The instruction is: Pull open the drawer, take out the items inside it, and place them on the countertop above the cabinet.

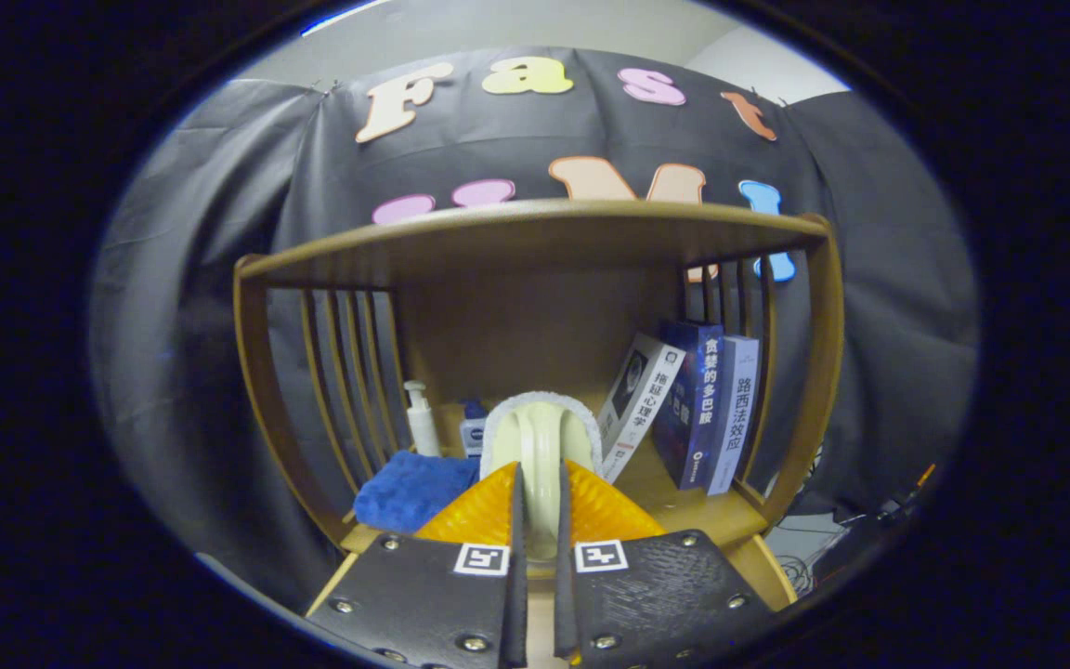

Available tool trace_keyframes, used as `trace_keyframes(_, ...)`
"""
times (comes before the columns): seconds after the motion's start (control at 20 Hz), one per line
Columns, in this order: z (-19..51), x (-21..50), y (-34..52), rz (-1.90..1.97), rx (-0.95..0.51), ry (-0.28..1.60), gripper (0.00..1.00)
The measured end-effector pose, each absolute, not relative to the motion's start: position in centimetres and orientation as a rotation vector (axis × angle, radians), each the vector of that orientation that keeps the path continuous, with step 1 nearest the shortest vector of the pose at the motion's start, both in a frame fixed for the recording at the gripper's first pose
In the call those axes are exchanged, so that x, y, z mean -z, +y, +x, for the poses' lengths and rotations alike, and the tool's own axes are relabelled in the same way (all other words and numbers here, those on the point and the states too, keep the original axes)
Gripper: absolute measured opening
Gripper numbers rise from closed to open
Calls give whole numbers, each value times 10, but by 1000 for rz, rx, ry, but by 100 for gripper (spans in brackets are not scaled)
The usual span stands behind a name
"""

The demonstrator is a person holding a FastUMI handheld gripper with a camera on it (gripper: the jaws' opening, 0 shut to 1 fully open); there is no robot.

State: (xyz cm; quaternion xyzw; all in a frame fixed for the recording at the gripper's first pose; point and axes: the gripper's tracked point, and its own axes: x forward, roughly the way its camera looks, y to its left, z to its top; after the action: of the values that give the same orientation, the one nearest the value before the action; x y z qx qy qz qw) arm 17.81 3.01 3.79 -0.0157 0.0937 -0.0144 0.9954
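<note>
Three books leaning in the wooden shelf, a blue towel and two small bottles crowd my landing spot, so the cream brush my hand-held gripper pinches narrowly may, I judge, bump them.

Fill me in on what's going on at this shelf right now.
The handheld gripper has both fingers closed on a cream, white-edged brush-like item, held in front of the wooden shelf. Beyond it sit a folded blue towel, a white pump bottle, a small blue-capped bottle and three leaning books.
</note>
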Motion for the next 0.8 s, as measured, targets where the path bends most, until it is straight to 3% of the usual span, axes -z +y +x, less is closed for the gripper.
trace_keyframes(0.5,238,93,17,-27,69,352,12)
trace_keyframes(0.8,287,112,14,22,86,309,12)
